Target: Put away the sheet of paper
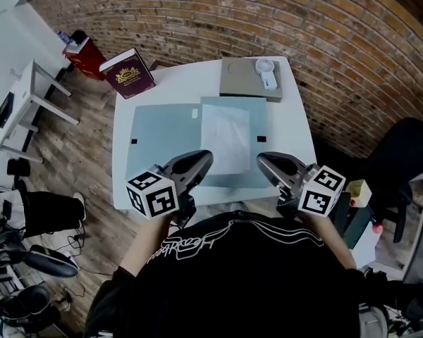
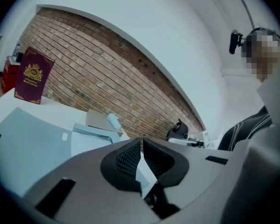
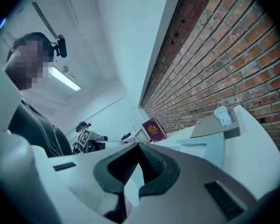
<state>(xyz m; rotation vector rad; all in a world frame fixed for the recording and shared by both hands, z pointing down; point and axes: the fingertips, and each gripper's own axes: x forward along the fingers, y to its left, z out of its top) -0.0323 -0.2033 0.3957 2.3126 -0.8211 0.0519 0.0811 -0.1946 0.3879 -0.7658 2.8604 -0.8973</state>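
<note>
White and thin, the sheet of paper (image 1: 225,138) lies flat on the right leaf of an opened folder (image 1: 162,143) — translucent, pale blue-green plastic spread wide across the white table (image 1: 296,129), presumably so the left leaf can be swung over the sheet; whether the sheet sits under a pocket I cannot tell. The left gripper (image 1: 199,160) hangs at the near edge just short of the folder, its ribbed dark pads pressed tip to tip with nothing between them, and the right gripper (image 1: 264,160) mirrors it on the other side, likewise closed and empty. Held low and close to the body, both look poised rather than engaged — neither touches the paper. The slick film will likely slide and flex, while the paper is limp and easily creased. At the far edge sits a flat grey box (image 1: 243,83) with a small white handheld fan (image 1: 266,72) on it, well clear, and a maroon book (image 1: 130,72) with a gold crest stands at the far left corner
</note>
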